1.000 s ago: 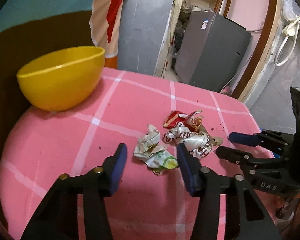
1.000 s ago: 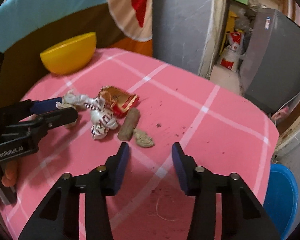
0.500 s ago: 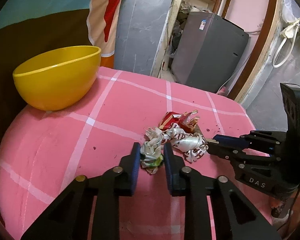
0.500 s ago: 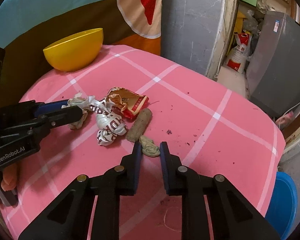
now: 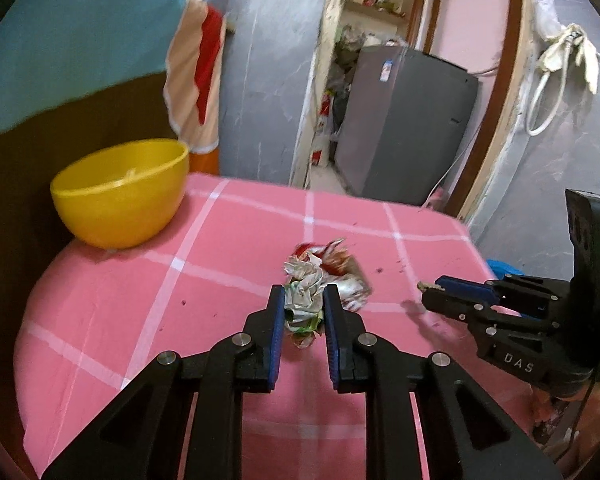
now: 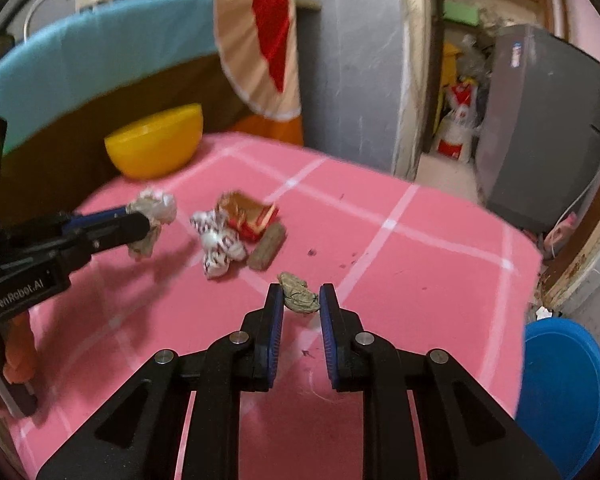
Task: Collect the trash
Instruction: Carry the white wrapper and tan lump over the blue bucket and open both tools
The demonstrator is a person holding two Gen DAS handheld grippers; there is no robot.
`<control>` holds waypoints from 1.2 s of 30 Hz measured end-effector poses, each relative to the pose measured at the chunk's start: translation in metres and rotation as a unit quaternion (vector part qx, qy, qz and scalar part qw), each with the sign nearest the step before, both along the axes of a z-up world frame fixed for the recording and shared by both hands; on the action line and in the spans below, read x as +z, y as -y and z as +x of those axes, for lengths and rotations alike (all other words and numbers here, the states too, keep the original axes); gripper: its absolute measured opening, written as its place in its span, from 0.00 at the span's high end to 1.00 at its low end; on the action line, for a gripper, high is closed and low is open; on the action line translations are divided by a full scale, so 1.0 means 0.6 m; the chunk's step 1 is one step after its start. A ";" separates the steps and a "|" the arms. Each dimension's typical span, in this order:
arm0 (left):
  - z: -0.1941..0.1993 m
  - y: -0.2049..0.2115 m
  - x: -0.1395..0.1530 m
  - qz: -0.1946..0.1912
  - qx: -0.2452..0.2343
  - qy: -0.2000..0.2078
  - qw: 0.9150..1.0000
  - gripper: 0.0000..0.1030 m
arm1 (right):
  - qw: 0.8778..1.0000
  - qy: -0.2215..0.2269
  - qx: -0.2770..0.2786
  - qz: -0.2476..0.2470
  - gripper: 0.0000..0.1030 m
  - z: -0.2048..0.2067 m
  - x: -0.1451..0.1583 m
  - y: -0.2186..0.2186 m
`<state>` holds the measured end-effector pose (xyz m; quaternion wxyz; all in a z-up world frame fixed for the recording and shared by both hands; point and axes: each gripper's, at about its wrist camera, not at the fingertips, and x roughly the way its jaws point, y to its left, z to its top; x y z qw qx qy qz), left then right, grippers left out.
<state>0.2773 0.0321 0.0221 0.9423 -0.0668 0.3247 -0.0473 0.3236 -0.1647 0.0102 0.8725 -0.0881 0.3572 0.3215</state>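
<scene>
Pink checked cloth-covered bench (image 6: pixel 420 264); yellow plastic bowl (image 5: pixel 120 196) at far left edge. Left tool (image 5: pixel 300 312) clenched on crumpled white-green wrapper (image 5: pixel 302 300), raised off bench. Right tool (image 6: pixel 300 304) clamped around small crumpled brownish scrap (image 6: pixel 298 296), near remaining wrapper pile (image 6: pixel 236 232).

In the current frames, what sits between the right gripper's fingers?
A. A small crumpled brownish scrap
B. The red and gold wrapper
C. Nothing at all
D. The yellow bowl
A. In the right wrist view, the right gripper is closed on a small crumpled brownish scrap, while the red and gold wrapper lies on the pink cloth further off.
</scene>
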 end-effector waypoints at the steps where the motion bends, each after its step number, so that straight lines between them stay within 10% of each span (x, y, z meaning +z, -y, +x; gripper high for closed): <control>1: -0.003 0.007 0.007 0.003 -0.002 0.009 1.000 0.85 | 1.000 0.008 -0.005 0.009 0.84 -0.004 0.006 0.008; 19: -0.050 0.151 0.120 -0.002 -0.051 0.192 0.980 0.85 | 0.949 0.259 -0.121 0.130 0.84 -0.121 0.145 0.183; 36: -0.031 0.344 0.125 -0.011 -0.155 0.212 0.965 0.85 | 0.916 0.280 -0.253 0.138 0.84 -0.154 0.140 0.375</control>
